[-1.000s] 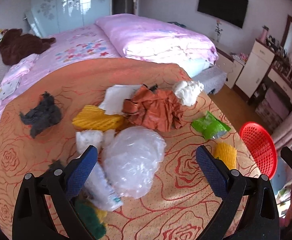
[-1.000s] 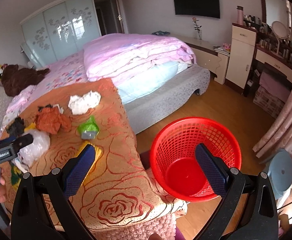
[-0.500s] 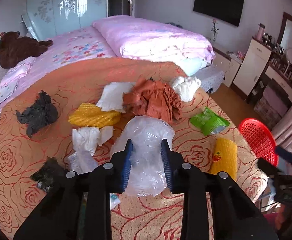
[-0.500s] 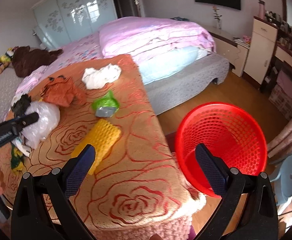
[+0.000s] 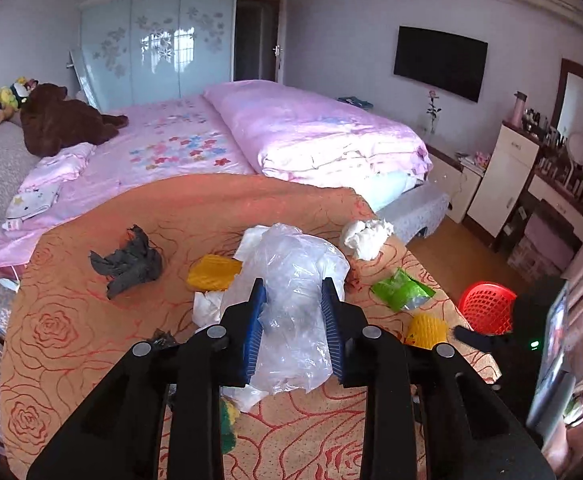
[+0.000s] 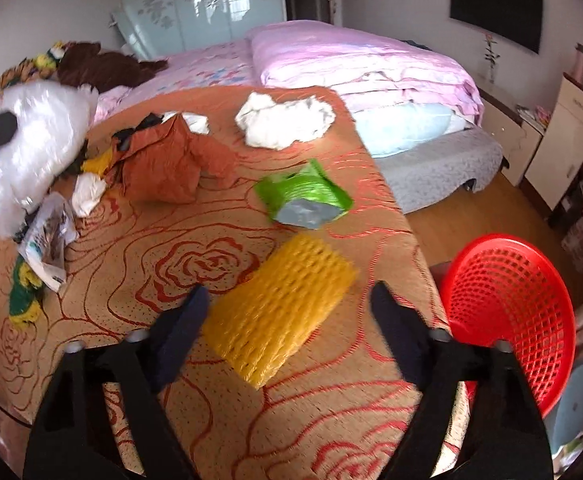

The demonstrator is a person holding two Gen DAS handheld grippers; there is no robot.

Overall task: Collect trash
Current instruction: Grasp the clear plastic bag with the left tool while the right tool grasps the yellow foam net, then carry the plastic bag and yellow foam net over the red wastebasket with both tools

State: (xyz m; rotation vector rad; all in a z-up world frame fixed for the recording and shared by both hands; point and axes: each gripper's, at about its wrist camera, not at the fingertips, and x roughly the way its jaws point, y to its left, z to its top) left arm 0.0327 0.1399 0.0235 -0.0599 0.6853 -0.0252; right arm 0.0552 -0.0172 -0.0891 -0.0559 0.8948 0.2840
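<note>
Blue pads of my left gripper (image 5: 294, 322) are clenched on the clear plastic bag (image 5: 297, 280), which bulges up between them and hangs crumpled below, lifted off the orange rose-patterned cloth (image 5: 91, 320). Just behind the bag lie a yellow foam net (image 5: 213, 278) and some white paper, with a dark grey crumpled wad (image 5: 129, 262) further left and a white tissue ball (image 5: 365, 236) further right near the far edge of the cloth. My right gripper (image 6: 287, 320) has just been closing its jaws, yet they stand apart on either side of a second yellow foam net (image 6: 277, 312), and through the blur I see no pad touching it. Beyond that net sits a green wrapper (image 6: 303, 196), torn open to its silver inside, and further off a crumpled rust-brown bag (image 6: 167, 168) to the left. At the right, off the edge of the cloth and down on the wooden floor, stands the red mesh basket (image 6: 511, 312). Past the cloth stretches the pink bed (image 5: 291, 136), with a brown plush toy (image 5: 59, 120) at its far left.
</note>
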